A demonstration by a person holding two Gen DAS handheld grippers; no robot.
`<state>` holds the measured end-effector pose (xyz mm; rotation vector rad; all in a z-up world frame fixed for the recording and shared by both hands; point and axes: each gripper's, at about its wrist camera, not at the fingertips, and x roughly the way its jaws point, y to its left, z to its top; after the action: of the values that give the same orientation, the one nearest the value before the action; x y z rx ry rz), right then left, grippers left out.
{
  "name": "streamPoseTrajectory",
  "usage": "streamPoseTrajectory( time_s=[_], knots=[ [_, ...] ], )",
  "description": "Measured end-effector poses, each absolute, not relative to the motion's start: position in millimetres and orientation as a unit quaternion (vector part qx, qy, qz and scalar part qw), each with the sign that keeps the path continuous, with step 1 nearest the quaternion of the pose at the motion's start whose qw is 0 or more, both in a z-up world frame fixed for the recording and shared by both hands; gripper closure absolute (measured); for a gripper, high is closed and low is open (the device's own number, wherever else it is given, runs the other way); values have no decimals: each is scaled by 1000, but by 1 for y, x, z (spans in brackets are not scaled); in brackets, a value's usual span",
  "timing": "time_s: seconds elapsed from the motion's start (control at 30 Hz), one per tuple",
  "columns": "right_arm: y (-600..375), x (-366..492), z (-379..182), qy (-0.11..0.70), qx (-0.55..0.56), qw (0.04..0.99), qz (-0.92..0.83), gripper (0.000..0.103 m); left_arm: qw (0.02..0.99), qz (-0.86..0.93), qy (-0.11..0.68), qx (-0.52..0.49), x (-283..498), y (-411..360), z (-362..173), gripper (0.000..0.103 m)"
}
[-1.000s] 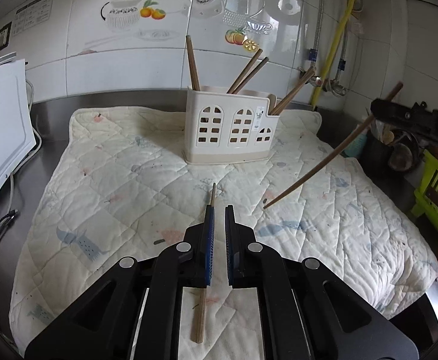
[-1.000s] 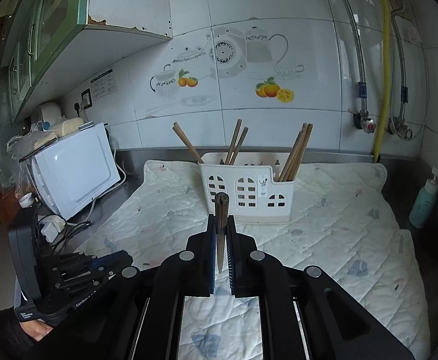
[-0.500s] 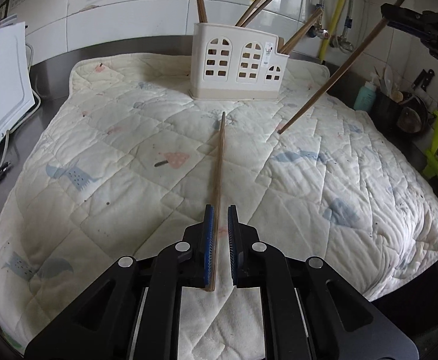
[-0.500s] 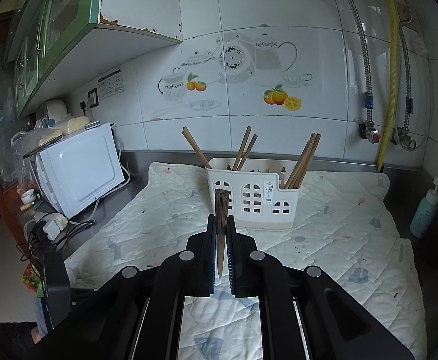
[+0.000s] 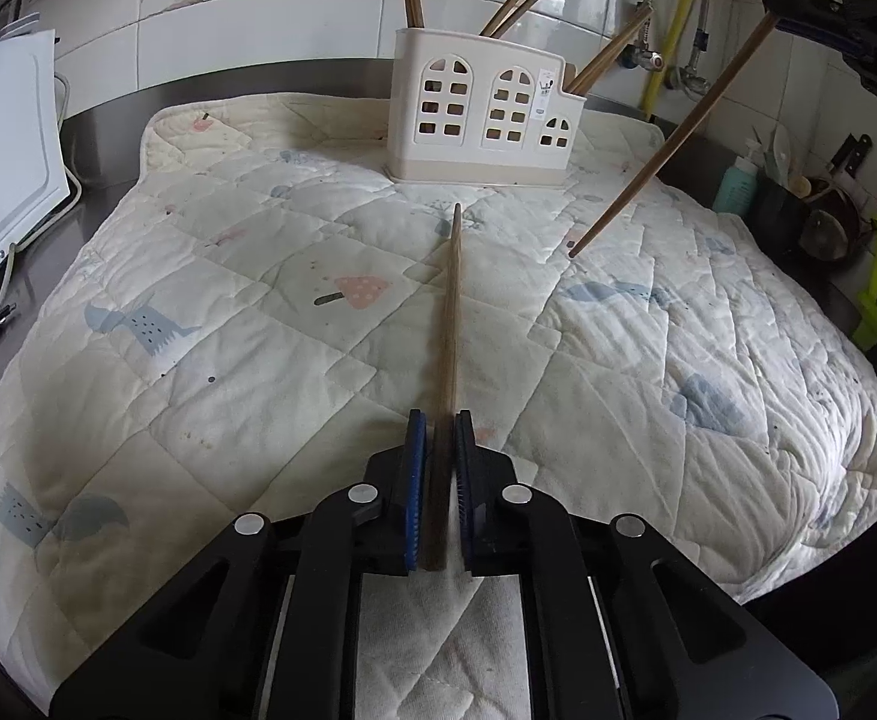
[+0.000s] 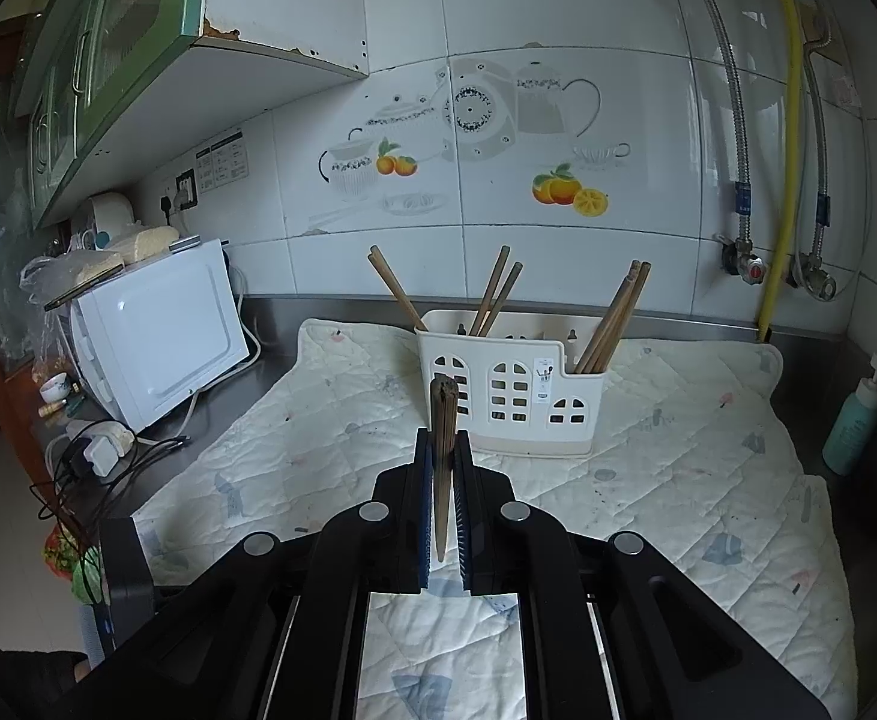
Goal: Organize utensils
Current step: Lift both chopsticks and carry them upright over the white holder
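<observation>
Left wrist view: a quilted mat [image 5: 210, 276] covers the counter, a white utensil holder [image 5: 486, 114] at its far edge. The left gripper [image 5: 439, 438] clamps a chopstick [image 5: 451, 300] lying on the mat; the right gripper [image 6: 443, 456] pinches another chopstick [image 6: 442, 438] aloft.

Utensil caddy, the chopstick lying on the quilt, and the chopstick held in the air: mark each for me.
utensil caddy [image 5: 486, 120]: left wrist view, front wall with arched windows.
chopstick on the quilt [image 5: 451, 312]: left wrist view, mid-shaft ahead of the left gripper [image 5: 438, 450].
raised chopstick [image 5: 690, 120]: left wrist view, mid-shaft.
</observation>
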<state>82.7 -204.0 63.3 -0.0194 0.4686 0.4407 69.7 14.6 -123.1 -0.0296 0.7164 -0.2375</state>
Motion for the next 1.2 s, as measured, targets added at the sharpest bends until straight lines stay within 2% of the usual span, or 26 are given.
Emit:
streamPoseTrajectory(
  time_s=[0.4, 0.67, 1.2],
  knots=[
    [-207, 77, 93, 192, -19, 958, 211, 96, 937, -142, 311, -68, 74, 22, -76, 98],
    [-208, 89, 116, 177, -29, 961, 208, 96, 943, -152, 290, -62, 82, 21, -50, 98],
    [-221, 167, 186, 137, -42, 973, 179, 96, 950, -146, 273, -39, 117, 28, 5, 98]
  ],
)
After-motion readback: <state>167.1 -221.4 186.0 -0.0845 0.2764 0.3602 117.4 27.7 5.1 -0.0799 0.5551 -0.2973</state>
